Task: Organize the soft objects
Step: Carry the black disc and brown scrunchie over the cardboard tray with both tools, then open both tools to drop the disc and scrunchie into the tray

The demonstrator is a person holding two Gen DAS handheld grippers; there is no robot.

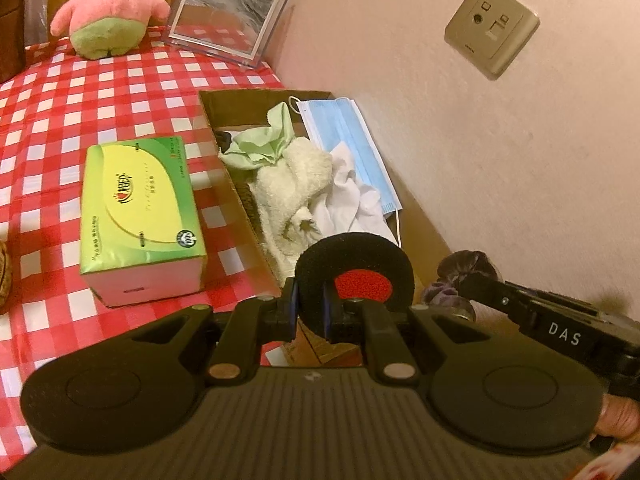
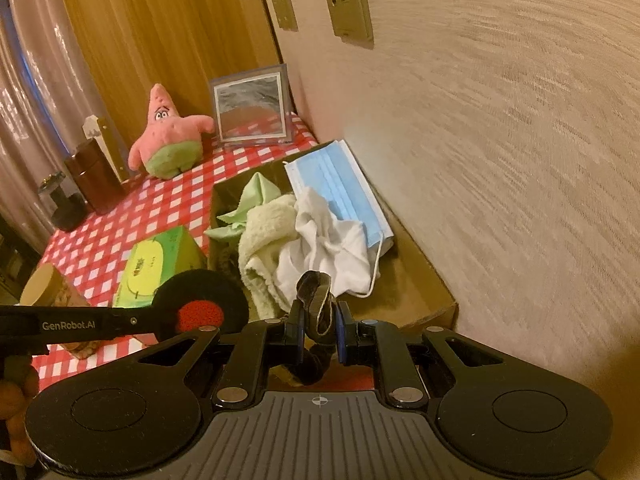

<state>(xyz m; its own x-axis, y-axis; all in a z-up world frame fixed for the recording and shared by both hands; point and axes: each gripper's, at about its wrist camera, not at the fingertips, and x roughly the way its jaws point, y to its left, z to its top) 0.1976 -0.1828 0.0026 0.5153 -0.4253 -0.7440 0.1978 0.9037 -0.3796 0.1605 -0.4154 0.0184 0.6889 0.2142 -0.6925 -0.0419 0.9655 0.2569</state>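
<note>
Now: left claw (image 1: 311,307) pinching black foam disc (image 1: 356,268) w/ red centre, round, spongy, matte; lower centre of left view, just over near end of cardboard box (image 1: 232,160). Right claw (image 2: 319,330) pinching dark scrunchie (image 2: 316,300), velvety, ruffled loop; lower centre of right view. Box holds crumpled soft stuff: pale green cloth (image 1: 264,140), cream terry towel (image 1: 296,184), white cloth (image 1: 356,192), pleated blue face mask (image 1: 348,136) against far wall of box. Tabletop (image 1: 120,92) in red-white check cover. Glossy green tissue pack (image 1: 140,216) left of box. Pink star plush (image 1: 110,10) upper left, beside clear-framed picture (image 1: 228,16).
</note>
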